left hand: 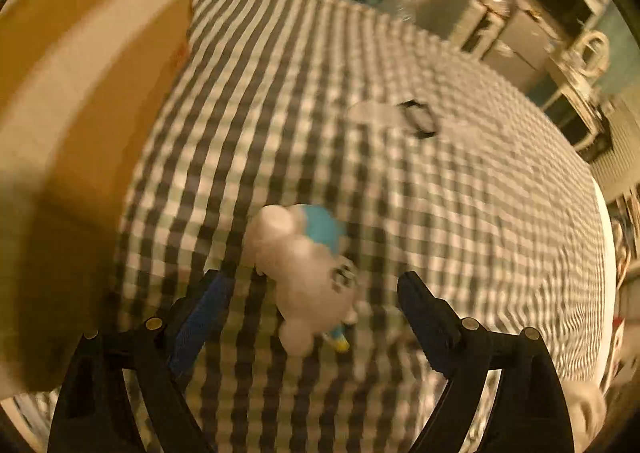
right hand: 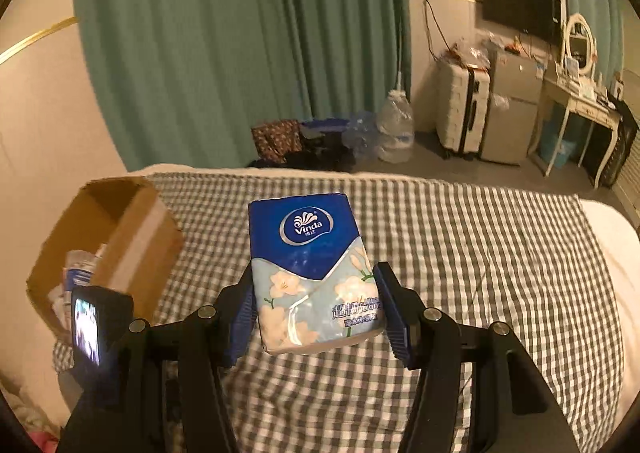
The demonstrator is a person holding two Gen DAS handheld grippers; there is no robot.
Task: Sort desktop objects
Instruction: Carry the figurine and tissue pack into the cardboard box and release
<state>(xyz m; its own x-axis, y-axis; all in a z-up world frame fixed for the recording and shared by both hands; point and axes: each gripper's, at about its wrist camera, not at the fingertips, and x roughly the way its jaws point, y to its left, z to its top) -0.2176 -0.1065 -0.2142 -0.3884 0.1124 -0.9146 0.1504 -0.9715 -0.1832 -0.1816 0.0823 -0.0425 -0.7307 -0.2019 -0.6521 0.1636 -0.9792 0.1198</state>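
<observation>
A pack of tissues (right hand: 312,273), wrapped in blue film with a white Vinda logo at the top and pale peach flowers on light blue below, stands upright and tilted slightly left, clamped at its lower half between the two pads of the right tongs (right hand: 316,309), off the bed. A small white plush toy (left hand: 304,277) with a blue patch and a bit of yellow lies on its side on the checked bedcover, in the gap between the wide-spread left tongs (left hand: 312,293), nearer their left pad; blur hides whether it touches either. An open cardboard box (right hand: 120,237), some items inside, sits left of both tongs.
</observation>
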